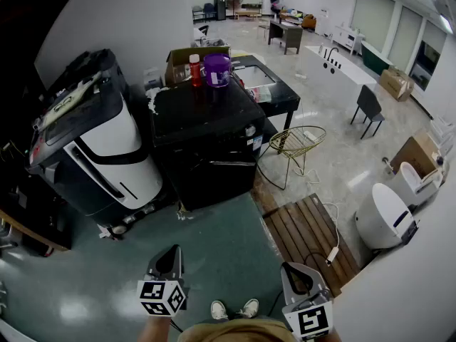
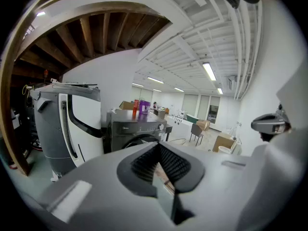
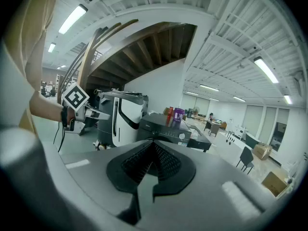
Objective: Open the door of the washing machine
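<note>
The step in hand is the approach. The person stands well apart from the washer (image 1: pixel 206 144), and neither gripper is near its door (image 2: pixel 140 139). The left gripper (image 1: pixel 169 261) is clenched, with nothing between the jaws. The right gripper (image 1: pixel 296 275) looks the same in its own view: pads together and empty. Both are low in front of the body and point toward the washer.

The washer stands on the floor (image 1: pixel 214 241) close to the wall (image 1: pixel 128 13), with its dark front turned to the person. The round door seems closed, as far as I can judge, and its handle is too dark to find. A red bottle (image 1: pixel 194 70) and a purple jar (image 1: pixel 216 70) stand at the back edge of the washer's top.

The next move, I think, is to walk forward, bring one gripper down to the door's rim, open the jaws, take the handle and pull outward.

The green floor between the feet and the washer is free. A big black-and-white machine (image 1: pixel 100 148) stands just beside the washer's left side. A wire chair (image 1: pixel 296 144) is near its right front corner. A wooden platform (image 1: pixel 310 237) with a cable (image 1: pixel 335 226) on it lies to the right of the path. I cannot tell which side the door hinges on, so it may swing toward either neighbour.
</note>
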A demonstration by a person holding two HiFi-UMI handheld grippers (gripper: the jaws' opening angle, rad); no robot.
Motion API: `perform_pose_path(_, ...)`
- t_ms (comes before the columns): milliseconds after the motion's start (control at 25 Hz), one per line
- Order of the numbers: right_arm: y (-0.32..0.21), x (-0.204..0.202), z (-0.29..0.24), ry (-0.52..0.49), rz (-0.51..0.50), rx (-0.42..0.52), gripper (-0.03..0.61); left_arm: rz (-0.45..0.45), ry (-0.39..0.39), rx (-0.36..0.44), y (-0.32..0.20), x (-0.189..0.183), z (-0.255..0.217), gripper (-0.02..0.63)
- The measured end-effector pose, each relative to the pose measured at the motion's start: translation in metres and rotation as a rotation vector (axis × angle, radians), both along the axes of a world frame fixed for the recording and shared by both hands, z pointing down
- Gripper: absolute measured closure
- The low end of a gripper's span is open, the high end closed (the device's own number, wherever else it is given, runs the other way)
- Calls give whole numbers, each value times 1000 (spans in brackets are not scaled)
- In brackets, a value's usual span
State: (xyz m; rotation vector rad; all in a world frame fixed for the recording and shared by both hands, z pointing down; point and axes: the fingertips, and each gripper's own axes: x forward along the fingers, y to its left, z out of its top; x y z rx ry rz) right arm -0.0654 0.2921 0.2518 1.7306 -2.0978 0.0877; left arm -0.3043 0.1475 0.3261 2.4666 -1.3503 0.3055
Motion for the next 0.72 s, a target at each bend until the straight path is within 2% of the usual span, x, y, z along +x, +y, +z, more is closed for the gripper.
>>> perform_pose_path(400,-3,5,5,39,-31,8,574,-33,11,-9,-1,0,3,552)
perform_pose_path(560,-2,12,12,105,-49,7,574,-55,43,-38,-2,2,8,552)
perform_pose_path(720,-4,23,16,124,-53,6,574,-59,83,-80,-3,9,14,551)
